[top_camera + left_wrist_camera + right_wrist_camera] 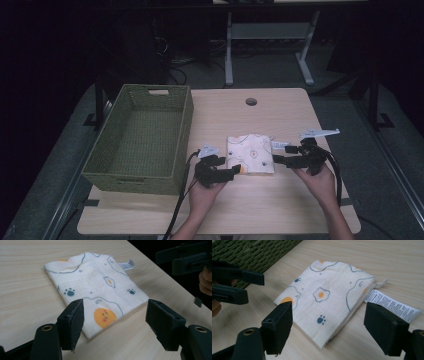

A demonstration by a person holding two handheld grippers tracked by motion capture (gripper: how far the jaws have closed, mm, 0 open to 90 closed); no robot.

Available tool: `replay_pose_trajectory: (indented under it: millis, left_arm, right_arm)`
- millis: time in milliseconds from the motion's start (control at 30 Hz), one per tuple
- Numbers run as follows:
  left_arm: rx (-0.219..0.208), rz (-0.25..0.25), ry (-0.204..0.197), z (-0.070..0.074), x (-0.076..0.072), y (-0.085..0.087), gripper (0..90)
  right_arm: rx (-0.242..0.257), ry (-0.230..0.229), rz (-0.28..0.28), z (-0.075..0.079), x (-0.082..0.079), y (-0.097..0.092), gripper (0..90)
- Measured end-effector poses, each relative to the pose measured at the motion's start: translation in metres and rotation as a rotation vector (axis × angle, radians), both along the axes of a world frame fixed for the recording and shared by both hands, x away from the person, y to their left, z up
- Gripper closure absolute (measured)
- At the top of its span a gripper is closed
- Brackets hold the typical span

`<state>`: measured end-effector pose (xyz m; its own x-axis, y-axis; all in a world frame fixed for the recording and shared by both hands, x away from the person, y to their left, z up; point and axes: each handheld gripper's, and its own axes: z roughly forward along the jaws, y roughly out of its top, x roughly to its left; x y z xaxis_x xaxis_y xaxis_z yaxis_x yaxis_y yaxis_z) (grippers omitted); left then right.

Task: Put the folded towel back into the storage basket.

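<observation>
A folded white cloth (pixel 250 152) printed with fried eggs and paw marks lies flat on the wooden table (pixel 260 200). My left gripper (pixel 233 170) sits at the cloth's near left corner, open, its jaws either side of that corner in the left gripper view, where the cloth (pixel 95 287) spreads ahead. My right gripper (pixel 278 160) is open at the cloth's right edge. In the right gripper view the cloth (pixel 324 300) lies between the jaws, its white care label (pixel 390 305) sticking out beside the right jaw. Nothing is gripped.
A green woven basket (pixel 141 137) stands on the left part of the table, close to the left gripper, and its side (pixel 254 252) fills the far corner of the right gripper view. A round cable hole (pixel 251 101) sits near the table's far edge.
</observation>
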<state>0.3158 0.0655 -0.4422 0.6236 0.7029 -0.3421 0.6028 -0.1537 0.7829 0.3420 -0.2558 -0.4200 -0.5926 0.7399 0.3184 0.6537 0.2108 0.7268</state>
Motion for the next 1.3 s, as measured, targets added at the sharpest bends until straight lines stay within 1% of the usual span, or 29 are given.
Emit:
replay_pose_trajectory:
  millis: [33,67,100,133,167,200,267,300,367,400,433,500,533,567,600,633,667,700,733,800,867,933,967,1033,1133,1200,1233,1267,1300]
  left_arm:
    - [0.012,0.01,0.009,0.0,0.005,-0.002,32.7]
    - [0.017,0.03,0.018,0.0,0.012,-0.003,32.7]
    - [0.018,0.038,0.026,0.0,0.016,-0.003,33.4]
    - [0.018,0.038,0.026,0.0,0.016,-0.003,33.8]
    - [0.028,0.049,0.051,-0.002,0.024,-0.005,33.7]
    - [0.033,0.054,0.058,-0.003,0.026,-0.005,33.9]
    - [0.031,0.057,0.066,-0.003,0.029,-0.006,35.0]
    - [0.023,0.064,0.078,-0.004,0.032,-0.006,35.0]
    - [0.039,0.08,0.082,-0.004,0.036,-0.007,38.0]
    - [0.037,0.079,0.092,-0.003,0.038,-0.007,38.0]
    - [0.025,0.08,0.106,-0.003,0.042,-0.008,39.7]
    - [0.059,0.103,0.117,-0.002,0.046,-0.01,40.0]
    - [0.053,0.099,0.135,-0.003,0.049,-0.01,40.0]
    - [0.055,0.103,0.161,-0.006,0.053,-0.012,40.6]
    - [0.055,0.103,0.161,-0.006,0.053,-0.012,40.7]
    - [0.074,0.109,0.17,-0.007,0.054,-0.013,41.0]
    - [0.076,0.11,0.177,-0.01,0.056,-0.013,41.4]
    - [0.088,0.114,0.205,-0.014,0.058,-0.013,41.7]
    - [0.083,0.116,0.215,-0.016,0.059,-0.013,41.8]
    - [0.095,0.114,0.218,-0.018,0.06,-0.013,43.4]
    - [0.093,0.116,0.222,-0.019,0.06,-0.013,44.9]
    - [0.087,0.121,0.237,-0.021,0.062,-0.013,46.6]
    - [0.096,0.123,0.246,-0.022,0.064,-0.013,47.8]
    - [0.091,0.117,0.251,-0.023,0.064,-0.013,50.7]
    - [0.106,0.11,0.249,-0.022,0.065,-0.015,52.2]
    - [0.123,0.114,0.241,-0.022,0.065,-0.017,55.2]
    - [0.122,0.113,0.243,-0.022,0.065,-0.017,55.7]
    - [0.122,0.113,0.243,-0.022,0.065,-0.017,56.3]
    - [0.124,0.11,0.242,-0.022,0.065,-0.017,56.3]
  right_arm:
    - [0.001,-0.006,0.002,0.001,0.006,0.003,23.7]
    - [0.0,0.002,0.006,0.001,0.008,0.003,23.6]
    - [-0.002,0.012,0.009,0.001,0.012,0.005,23.7]
    - [-0.005,0.015,0.008,0.002,0.015,0.007,23.9]
    - [-0.007,0.008,0.008,0.003,0.018,0.008,24.9]
    - [0.0,-0.001,0.006,0.004,0.019,0.009,25.6]
    - [0.001,0.005,0.016,0.005,0.023,0.011,25.5]
    - [-0.005,0.012,0.018,0.007,0.027,0.013,25.6]
    - [-0.014,0.01,0.018,0.012,0.038,0.018,26.0]
    - [-0.014,0.01,0.018,0.012,0.038,0.018,26.0]
    - [-0.027,0.015,0.015,0.012,0.045,0.022,26.2]
    - [-0.029,0.032,0.009,0.009,0.052,0.024,26.9]
    - [-0.029,0.032,0.009,0.009,0.052,0.024,26.9]
    - [-0.042,0.047,0.006,0.004,0.058,0.027,29.2]
    - [-0.05,0.049,0.008,0.002,0.059,0.028,29.7]
    - [-0.062,0.056,0.007,-0.001,0.061,0.03,30.5]
    - [-0.068,0.062,0.005,-0.004,0.063,0.031,30.5]
    - [-0.074,0.069,0.005,-0.008,0.065,0.031,30.9]
    - [-0.076,0.085,0.001,-0.011,0.067,0.032,31.3]
    - [-0.096,0.098,-0.001,-0.018,0.07,0.033,31.9]
    - [-0.107,0.1,-0.003,-0.02,0.071,0.034,33.0]
    - [-0.129,0.103,0.0,-0.025,0.074,0.037,34.5]
    - [-0.144,0.102,-0.001,-0.029,0.076,0.039,36.1]
    - [-0.149,0.099,-0.004,-0.03,0.076,0.039,36.4]
    - [-0.162,0.1,-0.017,-0.035,0.079,0.042,38.2]
    - [-0.173,0.092,-0.027,-0.037,0.079,0.043,40.0]
    - [-0.176,0.07,-0.034,-0.035,0.078,0.043,41.2]
    - [-0.176,0.07,-0.034,-0.035,0.078,0.043,41.2]
    - [-0.164,0.053,-0.039,-0.034,0.078,0.043,41.8]
